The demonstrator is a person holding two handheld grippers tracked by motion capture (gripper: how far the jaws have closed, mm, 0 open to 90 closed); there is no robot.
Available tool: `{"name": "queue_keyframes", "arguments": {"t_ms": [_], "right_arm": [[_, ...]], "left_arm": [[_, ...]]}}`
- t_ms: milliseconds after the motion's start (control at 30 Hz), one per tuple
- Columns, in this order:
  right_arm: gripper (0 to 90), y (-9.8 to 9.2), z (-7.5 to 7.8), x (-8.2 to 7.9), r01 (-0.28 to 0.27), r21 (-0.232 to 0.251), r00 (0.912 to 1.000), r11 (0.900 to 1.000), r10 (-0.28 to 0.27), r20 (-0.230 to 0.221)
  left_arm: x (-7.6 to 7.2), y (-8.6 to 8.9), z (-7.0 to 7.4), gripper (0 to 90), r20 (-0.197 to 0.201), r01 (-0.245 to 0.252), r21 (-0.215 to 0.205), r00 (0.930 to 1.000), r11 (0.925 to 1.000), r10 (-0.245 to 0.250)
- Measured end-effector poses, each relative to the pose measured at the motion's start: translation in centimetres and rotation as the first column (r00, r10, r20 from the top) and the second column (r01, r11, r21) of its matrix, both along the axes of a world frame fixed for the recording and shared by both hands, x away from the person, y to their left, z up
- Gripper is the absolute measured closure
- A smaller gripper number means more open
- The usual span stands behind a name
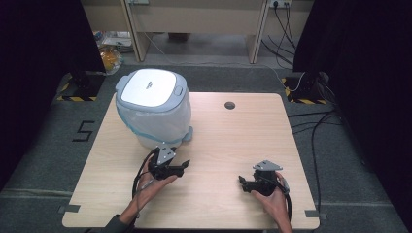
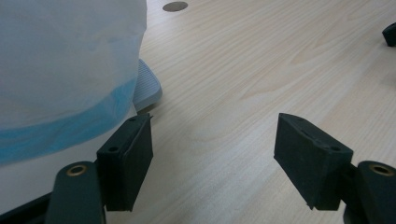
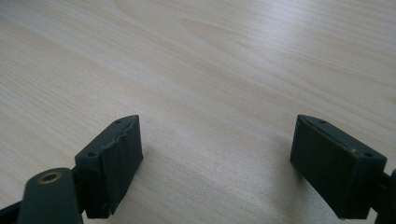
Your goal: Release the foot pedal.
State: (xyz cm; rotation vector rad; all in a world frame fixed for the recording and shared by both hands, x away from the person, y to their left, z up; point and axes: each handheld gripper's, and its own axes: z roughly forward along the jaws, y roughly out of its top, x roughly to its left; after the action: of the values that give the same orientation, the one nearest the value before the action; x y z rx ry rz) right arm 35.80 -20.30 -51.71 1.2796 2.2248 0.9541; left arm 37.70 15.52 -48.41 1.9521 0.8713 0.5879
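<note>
**Beside the bin: left gripper standing spread, nothing held**

On the counter (image 1: 218,145), the lidded bin (image 1: 153,107) is sitting at the far left, its thin bag liner (image 2: 60,70) hanging over the wall, blue band low down. The left gripper (image 1: 176,167) is hovering just beside the bin's base, jaws spread and empty. The right gripper (image 1: 248,183) is resting well apart at the near right, jaws likewise spread over bare wood.

Judgement: the liner is likely the thing being worked. It is looking flimsy; a pinch should be taking a fold near the blue band, not the hard wall.

Obstacles: the grey foot pedal (image 2: 147,86) is jutting out close to the left jaw. A cable hole (image 1: 230,105) is lying farther back.
</note>
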Motion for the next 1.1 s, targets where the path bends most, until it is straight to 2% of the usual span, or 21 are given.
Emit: {"name": "queue_keyframes", "arguments": {"t_ms": [300, 500, 933, 1100], "right_arm": [[16.7, 0.0, 0.0, 0.0, -0.001, 0.0, 1.0, 1.0, 0.001, 0.0], [16.7, 0.0, 0.0, 0.0, -0.003, -0.001, 1.0, 1.0, 0.003, 0.0], [16.6, 0.0, 0.0, 0.0, -0.006, -0.001, 1.0, 1.0, 0.006, 0.001], [16.6, 0.0, 0.0, 0.0, -0.006, -0.001, 1.0, 1.0, 0.006, 0.001]], "left_arm": [[-1.0, 1.4, 0.1, 27.2, 0.008, -0.011, -0.012, 0.9999, 0.9999, 0.011], [-1.4, 2.7, -0.2, 26.9, 0.009, -0.032, -0.006, 0.9994, 0.9995, 0.032], [-1.8, 4.6, -1.8, 26.6, -0.034, -0.066, 0.004, 0.9972, 0.9978, 0.066], [-2.2, 5.4, -1.8, 26.2, -0.037, -0.075, 0.003, 0.9964, 0.9971, 0.076]]}}
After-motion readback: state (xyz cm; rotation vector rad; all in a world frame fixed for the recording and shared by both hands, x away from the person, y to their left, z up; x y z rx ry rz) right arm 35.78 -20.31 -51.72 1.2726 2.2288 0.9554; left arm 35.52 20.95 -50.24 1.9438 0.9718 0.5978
